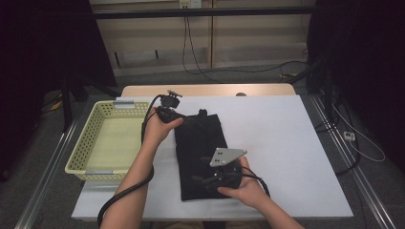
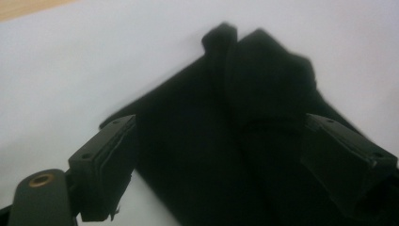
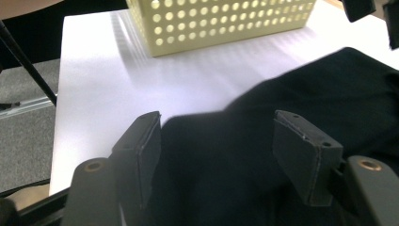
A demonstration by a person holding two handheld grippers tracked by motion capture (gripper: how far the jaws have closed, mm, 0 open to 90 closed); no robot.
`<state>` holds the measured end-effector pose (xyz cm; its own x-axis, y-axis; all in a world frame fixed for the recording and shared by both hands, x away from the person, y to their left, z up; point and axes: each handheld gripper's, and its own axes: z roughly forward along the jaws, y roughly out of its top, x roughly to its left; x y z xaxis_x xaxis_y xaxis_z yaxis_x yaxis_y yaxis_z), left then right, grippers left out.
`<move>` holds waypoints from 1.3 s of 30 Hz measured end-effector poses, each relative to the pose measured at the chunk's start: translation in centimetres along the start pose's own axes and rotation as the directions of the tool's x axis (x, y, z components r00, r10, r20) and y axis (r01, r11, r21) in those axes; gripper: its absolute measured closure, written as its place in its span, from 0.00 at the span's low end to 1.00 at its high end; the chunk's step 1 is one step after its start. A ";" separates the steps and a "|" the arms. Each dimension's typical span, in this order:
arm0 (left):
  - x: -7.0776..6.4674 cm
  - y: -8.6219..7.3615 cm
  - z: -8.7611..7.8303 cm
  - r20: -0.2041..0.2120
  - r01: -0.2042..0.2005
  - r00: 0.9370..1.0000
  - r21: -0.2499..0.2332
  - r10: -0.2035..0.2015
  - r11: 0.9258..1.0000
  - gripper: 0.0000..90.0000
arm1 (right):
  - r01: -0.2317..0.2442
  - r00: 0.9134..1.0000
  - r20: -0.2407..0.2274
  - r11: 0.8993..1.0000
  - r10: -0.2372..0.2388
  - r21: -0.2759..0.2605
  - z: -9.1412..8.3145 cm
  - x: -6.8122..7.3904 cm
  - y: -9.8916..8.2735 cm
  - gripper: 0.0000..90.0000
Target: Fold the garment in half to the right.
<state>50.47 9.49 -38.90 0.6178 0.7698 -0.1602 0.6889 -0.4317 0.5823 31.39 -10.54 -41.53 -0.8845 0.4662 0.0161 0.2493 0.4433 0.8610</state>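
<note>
Black folded garment (image 1: 203, 152) flat on white table sheet (image 1: 286, 143), near middle, long axis running away from person. Yellow perforated basket (image 1: 102, 138) at left table edge, just beside garment, not touching.

Hard to read: black on black, so folds and layers barely distinguishable in high view. Small tab or loop at far end of garment, detail unclear. Fingertips of both grippers lost against dark cloth from above. Near edge of garment partly covered by right hand (image 1: 243, 188) and grey three-cornered plate. Left gripper view blurred; bunched hump of cloth ahead, exact shape unclear. Basket cut off at top in right gripper view, contents not visible there.

Left gripper (image 2: 216, 155) at far left corner of garment, held by left hand (image 1: 160, 129). Jaws spread wide, cloth lying between pads, no pinch visible, pads clear of fabric. Nothing held.

Right gripper (image 3: 219, 150) at near end of garment, pointing toward basket. Jaws parted moderately, fabric below and between pads, not squeezed. Whether pads brush the cloth: cannot tell. Nothing lifted.

Cables trailing from both grippers over forearms.
</note>
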 end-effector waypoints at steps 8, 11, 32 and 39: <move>0.0 -3.0 -0.5 -0.016 0.001 1.000 -0.003 -0.001 1.000 0.15 | 0.036 0.998 -0.047 0.998 -0.034 0.054 2.5 1.6 0.3 0.42; 0.1 -3.7 -0.7 -0.015 0.002 1.000 -0.005 -0.002 1.000 0.15 | 0.055 0.998 -0.034 0.996 -0.052 0.074 3.3 2.2 0.2 0.45; -0.6 -6.1 -1.5 -0.063 0.011 0.998 -0.037 -0.014 0.999 0.15 | 0.054 0.998 0.020 0.990 -0.057 0.128 4.8 2.5 -0.8 0.81; -0.7 -6.2 -2.0 -0.078 -0.001 0.997 -0.037 -0.002 0.999 0.15 | 0.006 1.000 -0.002 0.996 -0.006 0.091 3.7 1.9 -0.9 0.91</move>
<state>45.01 12.60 -40.80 0.5851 0.8050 -0.0982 0.6734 -0.4149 0.6119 30.98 -7.18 -44.14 -0.8866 0.4624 0.0121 0.2789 0.5135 0.8115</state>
